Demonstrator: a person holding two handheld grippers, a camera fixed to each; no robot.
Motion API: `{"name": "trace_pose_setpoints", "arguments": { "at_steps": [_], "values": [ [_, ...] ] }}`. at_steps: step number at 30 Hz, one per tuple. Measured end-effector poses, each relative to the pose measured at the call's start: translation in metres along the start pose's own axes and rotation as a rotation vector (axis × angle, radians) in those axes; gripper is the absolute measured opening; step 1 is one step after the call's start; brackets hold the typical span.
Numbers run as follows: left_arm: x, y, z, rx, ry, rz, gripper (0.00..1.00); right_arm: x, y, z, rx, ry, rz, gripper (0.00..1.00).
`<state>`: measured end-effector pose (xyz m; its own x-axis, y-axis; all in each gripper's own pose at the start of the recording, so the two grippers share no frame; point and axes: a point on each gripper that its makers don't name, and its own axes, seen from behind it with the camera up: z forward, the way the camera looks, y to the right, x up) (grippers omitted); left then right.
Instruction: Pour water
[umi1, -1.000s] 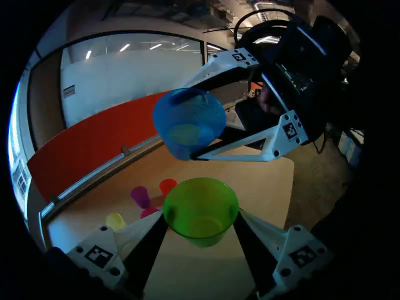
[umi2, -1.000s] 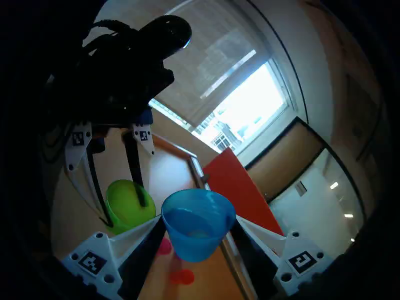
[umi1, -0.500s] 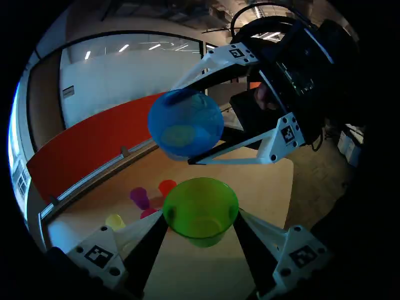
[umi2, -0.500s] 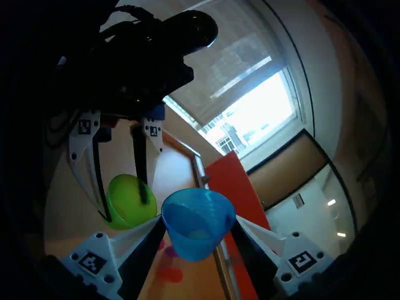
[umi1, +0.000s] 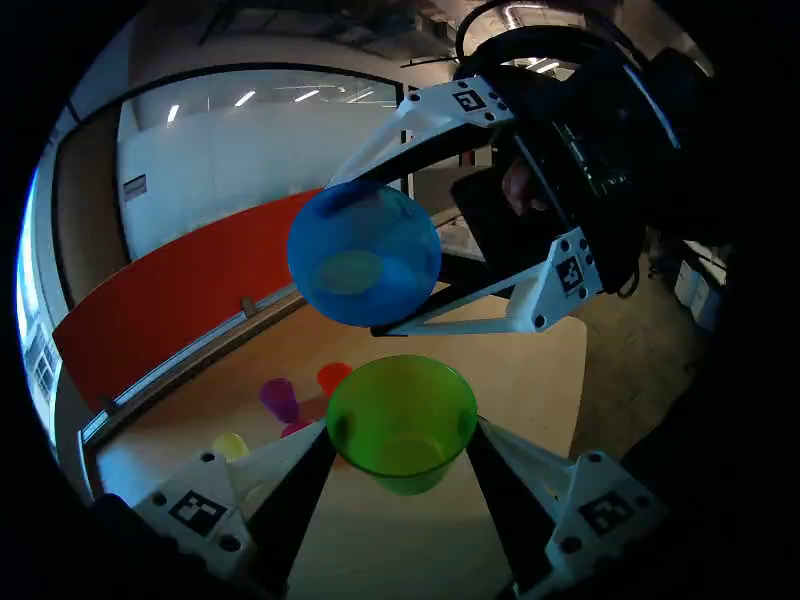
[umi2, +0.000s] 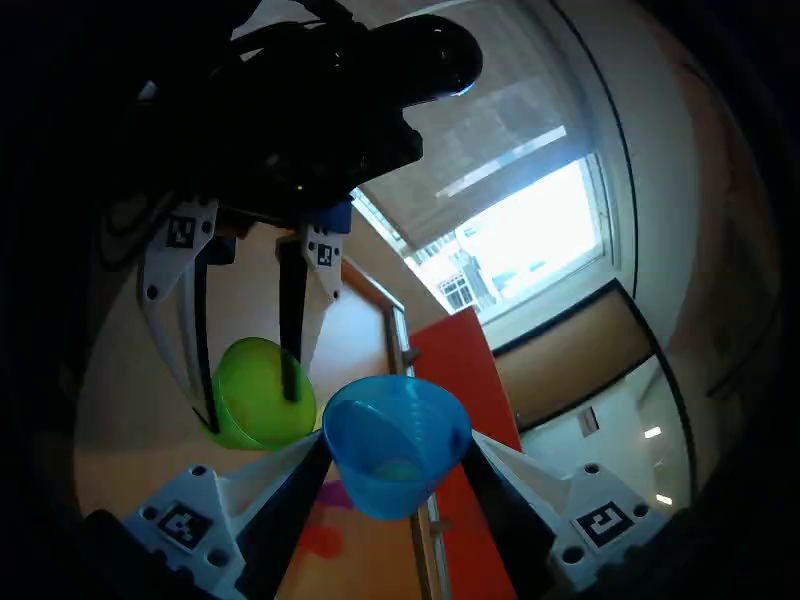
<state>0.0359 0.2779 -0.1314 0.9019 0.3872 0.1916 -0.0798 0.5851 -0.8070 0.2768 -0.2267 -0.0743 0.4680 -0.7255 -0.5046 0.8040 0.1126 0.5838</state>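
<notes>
My left gripper (umi1: 402, 452) is shut on a green cup (umi1: 402, 420), held upright above the table. Above it hangs a blue cup (umi1: 363, 253), tipped so its mouth faces the green cup, with the right gripper's white fingers (umi1: 470, 305) on both sides of it. In the right gripper view my right gripper (umi2: 397, 468) is shut on the blue cup (umi2: 395, 455), with a little liquid at its bottom. The green cup (umi2: 255, 393) sits just left of it, between the left gripper's fingers (umi2: 175, 310).
On the wooden table (umi1: 520, 370) stand small cups: purple (umi1: 279, 398), red (umi1: 334, 377), yellow (umi1: 230, 446). A red partition (umi1: 180, 290) runs along the table's far side. A hand (umi1: 517, 187) holds the right gripper. A bright window (umi2: 530, 240) lies beyond.
The blue cup has tipped further toward the green cup and shifted slightly left and up. The green cup has stayed still in my left gripper.
</notes>
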Motion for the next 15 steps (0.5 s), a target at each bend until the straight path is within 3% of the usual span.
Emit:
{"name": "trace_pose_setpoints", "arguments": {
  "at_steps": [15],
  "values": [
    [0.0031,0.0022,0.0013,-0.001,0.005,-0.002,0.86,0.0055,0.0004,-0.0007,0.01,-0.005,-0.077,0.91]
  ]
}}
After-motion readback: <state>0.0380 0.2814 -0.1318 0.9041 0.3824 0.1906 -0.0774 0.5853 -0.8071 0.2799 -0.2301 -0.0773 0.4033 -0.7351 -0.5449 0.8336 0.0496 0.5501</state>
